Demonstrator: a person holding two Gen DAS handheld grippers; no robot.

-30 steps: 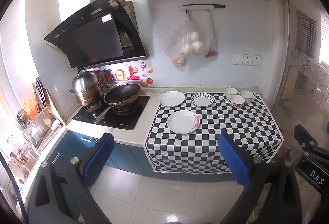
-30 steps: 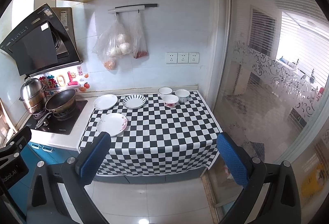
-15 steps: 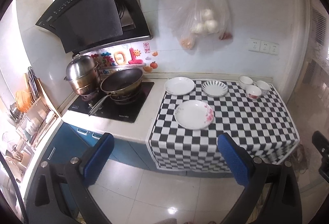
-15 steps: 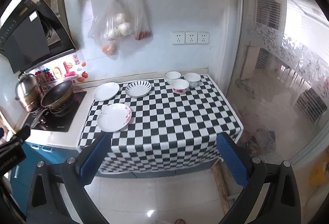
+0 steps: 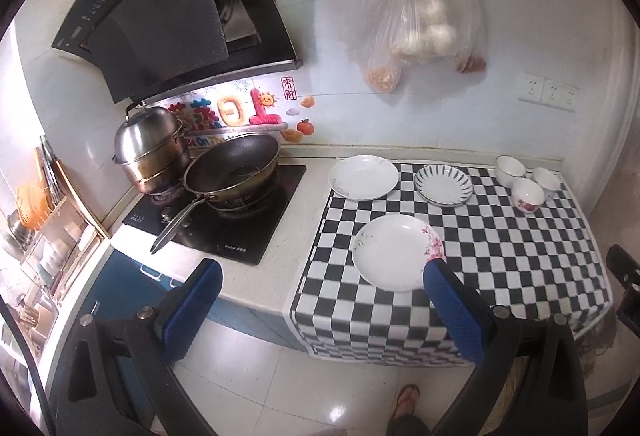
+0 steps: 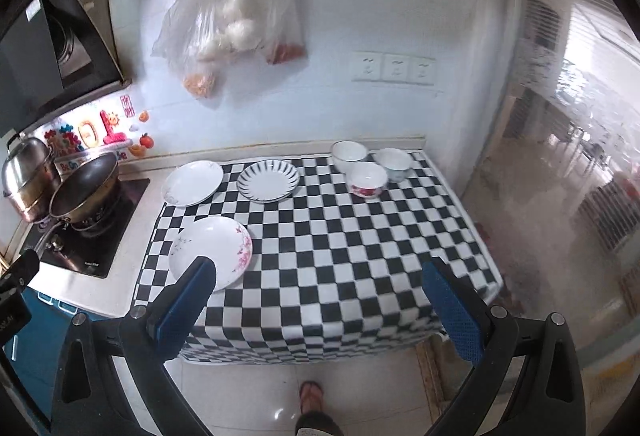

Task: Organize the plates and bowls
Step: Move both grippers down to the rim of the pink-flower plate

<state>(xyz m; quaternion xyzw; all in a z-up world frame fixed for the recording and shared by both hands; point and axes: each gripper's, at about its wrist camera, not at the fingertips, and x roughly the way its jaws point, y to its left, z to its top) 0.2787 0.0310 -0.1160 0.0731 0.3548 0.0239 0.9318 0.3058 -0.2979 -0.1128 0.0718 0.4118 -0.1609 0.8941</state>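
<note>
On the checkered cloth lie three plates: a flowered plate at the front left, a plain white plate at the back left, and a striped plate beside it. Three small bowls stand together at the back right. My left gripper and my right gripper are both open and empty, held in front of the counter, apart from everything.
A wok and a steel pot sit on the hob at the left. A range hood hangs above it. Bags of food hang on the wall. A dish rack stands at far left. A glass door is at the right.
Both grippers have moved forward and tilted down toward the counter, so the plates and bowls look larger and lower. Both stay open and empty.
</note>
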